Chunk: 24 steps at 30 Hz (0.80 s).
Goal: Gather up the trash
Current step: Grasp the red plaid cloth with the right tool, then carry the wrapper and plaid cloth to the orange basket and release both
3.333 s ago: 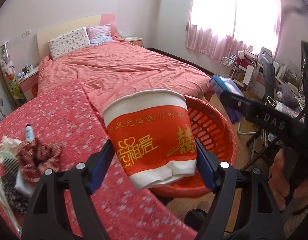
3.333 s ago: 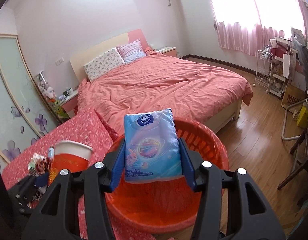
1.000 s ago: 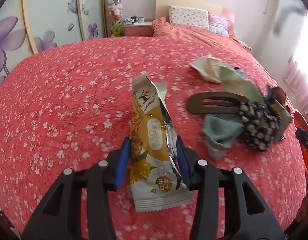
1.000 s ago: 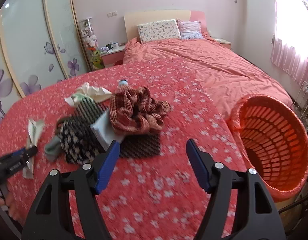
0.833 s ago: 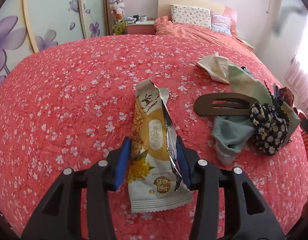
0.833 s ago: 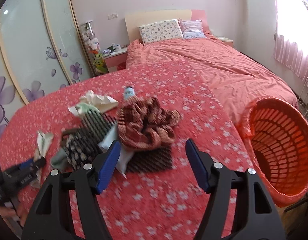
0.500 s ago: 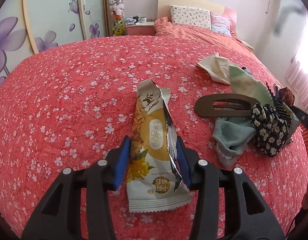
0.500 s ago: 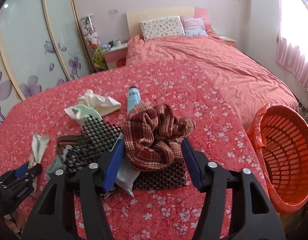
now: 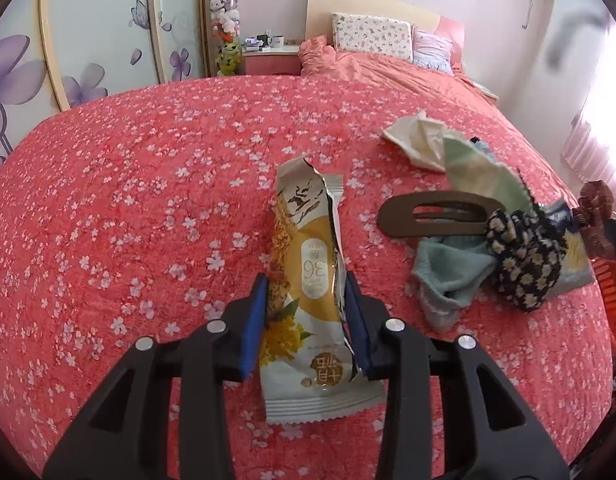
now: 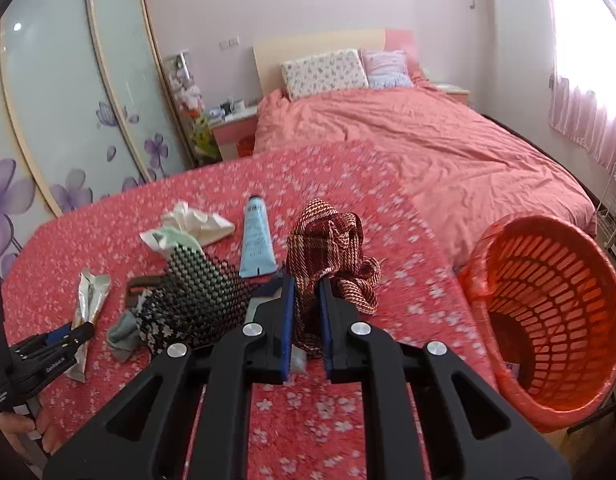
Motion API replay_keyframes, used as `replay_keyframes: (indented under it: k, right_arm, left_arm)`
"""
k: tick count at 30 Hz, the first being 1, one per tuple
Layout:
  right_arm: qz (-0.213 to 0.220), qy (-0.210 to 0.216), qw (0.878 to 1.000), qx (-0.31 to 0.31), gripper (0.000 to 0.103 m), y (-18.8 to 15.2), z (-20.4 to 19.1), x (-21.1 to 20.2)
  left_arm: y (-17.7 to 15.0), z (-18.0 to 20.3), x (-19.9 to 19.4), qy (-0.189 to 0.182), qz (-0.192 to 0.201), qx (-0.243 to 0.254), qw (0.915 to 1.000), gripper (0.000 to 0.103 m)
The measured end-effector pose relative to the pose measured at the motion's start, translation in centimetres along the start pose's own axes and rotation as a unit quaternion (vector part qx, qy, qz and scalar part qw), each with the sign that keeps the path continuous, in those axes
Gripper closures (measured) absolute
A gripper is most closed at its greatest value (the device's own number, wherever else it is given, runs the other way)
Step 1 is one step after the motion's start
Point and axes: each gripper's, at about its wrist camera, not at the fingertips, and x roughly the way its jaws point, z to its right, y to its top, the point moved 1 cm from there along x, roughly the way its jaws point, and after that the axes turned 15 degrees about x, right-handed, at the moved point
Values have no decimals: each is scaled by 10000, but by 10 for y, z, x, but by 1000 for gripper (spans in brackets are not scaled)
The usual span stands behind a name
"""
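Left claw pinching snack wrapper across its width, long axis running straight ahead; right claw, jaws just closing, pinching plaid scrunchie; orange basket right, nearer right claw.

— How is the left gripper held?
— It is pointed steeply downward, and its jaws have just been closing; the blue pads are pressed on a snack wrapper between them.
— And the right gripper?
— It is tilted downward too. Its jaws have just been closing and are clamped on a plaid scrunchie.
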Motion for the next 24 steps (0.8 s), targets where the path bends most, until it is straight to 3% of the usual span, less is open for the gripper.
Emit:
replay_keyframes:
  k: [15,24]
  right_arm:
    - [529,219,9983,90,92,12,21,-56]
    - [819,200,9962,202,92,12,47,-87]
  left_arm:
    - [29,36,-72,-191,732,389,9964,67]
    - [52,98,-113,-609,1115,761,9890,67]
